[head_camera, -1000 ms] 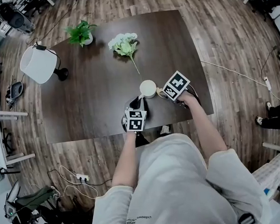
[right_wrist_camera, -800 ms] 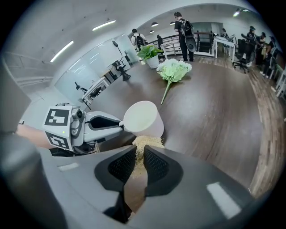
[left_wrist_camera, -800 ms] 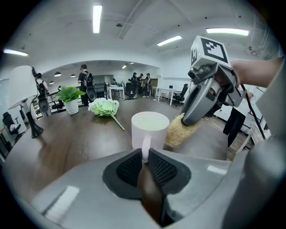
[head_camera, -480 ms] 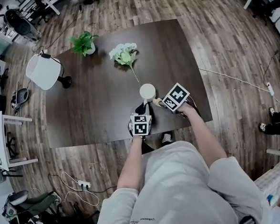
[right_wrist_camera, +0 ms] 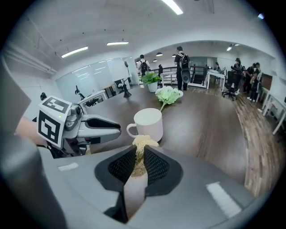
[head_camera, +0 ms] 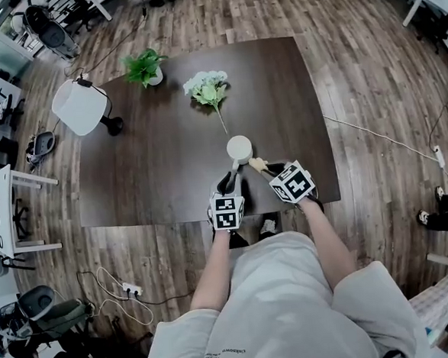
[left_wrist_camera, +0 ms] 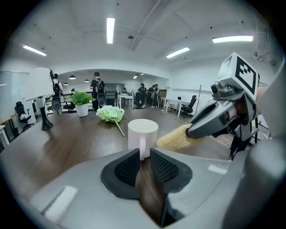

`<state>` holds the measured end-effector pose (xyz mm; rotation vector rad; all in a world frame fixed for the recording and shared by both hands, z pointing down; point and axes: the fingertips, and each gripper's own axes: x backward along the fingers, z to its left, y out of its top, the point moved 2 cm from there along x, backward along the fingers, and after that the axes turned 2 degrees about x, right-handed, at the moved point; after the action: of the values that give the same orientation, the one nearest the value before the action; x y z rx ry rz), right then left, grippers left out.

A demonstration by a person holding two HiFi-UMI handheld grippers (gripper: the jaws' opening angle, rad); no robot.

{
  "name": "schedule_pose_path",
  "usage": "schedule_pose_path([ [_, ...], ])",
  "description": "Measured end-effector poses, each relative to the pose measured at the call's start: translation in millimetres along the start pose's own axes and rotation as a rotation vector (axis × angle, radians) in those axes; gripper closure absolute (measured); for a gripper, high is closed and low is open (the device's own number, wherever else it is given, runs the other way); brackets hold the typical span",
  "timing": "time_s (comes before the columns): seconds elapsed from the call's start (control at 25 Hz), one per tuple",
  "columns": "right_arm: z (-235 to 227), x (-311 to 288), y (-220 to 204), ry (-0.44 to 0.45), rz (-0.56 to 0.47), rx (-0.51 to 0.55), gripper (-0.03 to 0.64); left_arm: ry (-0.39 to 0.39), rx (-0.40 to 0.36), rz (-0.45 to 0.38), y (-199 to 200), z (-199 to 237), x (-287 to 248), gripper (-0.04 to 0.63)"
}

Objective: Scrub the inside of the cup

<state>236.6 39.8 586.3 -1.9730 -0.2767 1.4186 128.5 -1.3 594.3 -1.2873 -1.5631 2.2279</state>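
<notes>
The cup (head_camera: 239, 148) stands upright on the tabletop (head_camera: 155, 179), toward its near edge, with its mouth up and its handle turned to the near side. The left claw (left_wrist_camera: 145, 154) has its jaws a narrow gap apart, and the handle sits right at their tips. I judge it not yet pinched, since the right gripper view shows those tips a shade short of the handle. The right claw (right_wrist_camera: 139, 151) is clamped on a yellowish sponge (left_wrist_camera: 175, 138). The sponge's free end pokes out at the cup's near right, beside the outer wall and not inside.

To do this step well, the left claw should slide on until the handle lies fully between the pads, then close firmly. That keeps the cup from spinning or tipping under the rubbing. The right claw needs to rise above the rim and tilt down so the sponge enters the mouth without knocking the wall. The sponge looks soft and likely to bend, so it should be pressed against the inner wall and swept round. The two claws work close together, and their marker cubes could collide.

Farther off lie a bunch of white flowers (head_camera: 208, 90), its stem pointing toward the cup, a potted plant (head_camera: 144, 67) and a white lamp (head_camera: 81, 106) at far left. All are well apart from the cup and block nothing.
</notes>
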Motion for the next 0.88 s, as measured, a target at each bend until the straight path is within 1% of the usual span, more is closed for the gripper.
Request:
schedule_pose_path([
  [0.12,7,9,1,-0.056,-0.115,-0.022,0.538,0.001,0.002,-0.02,3,-5,13,0.536],
  [0.24,8,15,3,-0.087,-0.205,-0.043,0.538,-0.017,0.001,-0.037,8,-9,14,0.595],
  [0.4,6,22,3,-0.116,-0.242,-0.049,0.538,-0.031,-0.004,-0.046,15,-8,13,0.595],
  [0.52,6,41,6,-0.129,-0.31,-0.052,0.537,-0.049,-0.001,-0.054,23,-8,18,0.595],
  [0.72,15,57,-3,-0.109,-0.392,-0.053,0.537,-0.053,0.014,-0.079,30,-2,27,0.595],
  [0.88,20,53,-5,-0.09,-0.414,-0.057,0.538,-0.045,0.034,-0.073,27,1,28,0.595],
])
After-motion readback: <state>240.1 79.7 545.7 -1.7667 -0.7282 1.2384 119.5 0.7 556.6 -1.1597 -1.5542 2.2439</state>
